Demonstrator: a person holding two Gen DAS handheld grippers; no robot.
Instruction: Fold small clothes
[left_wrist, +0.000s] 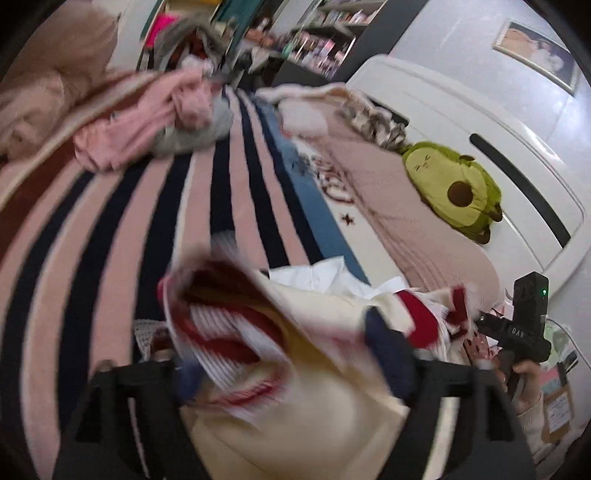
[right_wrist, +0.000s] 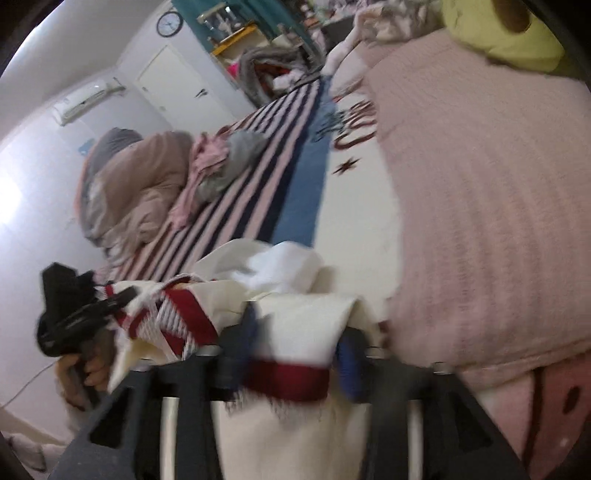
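while my left gripper (left_wrist: 295, 354) and right gripper (right_wrist: 295, 354) each pinch the cream-and-red garment (right_wrist: 295, 317) aloft ahead, i judge no fold made yet.

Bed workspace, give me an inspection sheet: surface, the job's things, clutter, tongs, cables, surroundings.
Surface: striped bedspread, pink and navy, with a blue band.
Job's things: cream garment with red stripes lifted between both tongs; image blurred.
Clutter: pink and grey clothes pile; avocado plush on pink quilt; brown duvet.
Tongs: left tongs and right tongs each have fabric between the fingers; whether they are clamped cannot be told.
Cables: a thin white cord near the left hand; its ends are not visible.
Surroundings: white headboard, wall clock, air conditioner, shelves.
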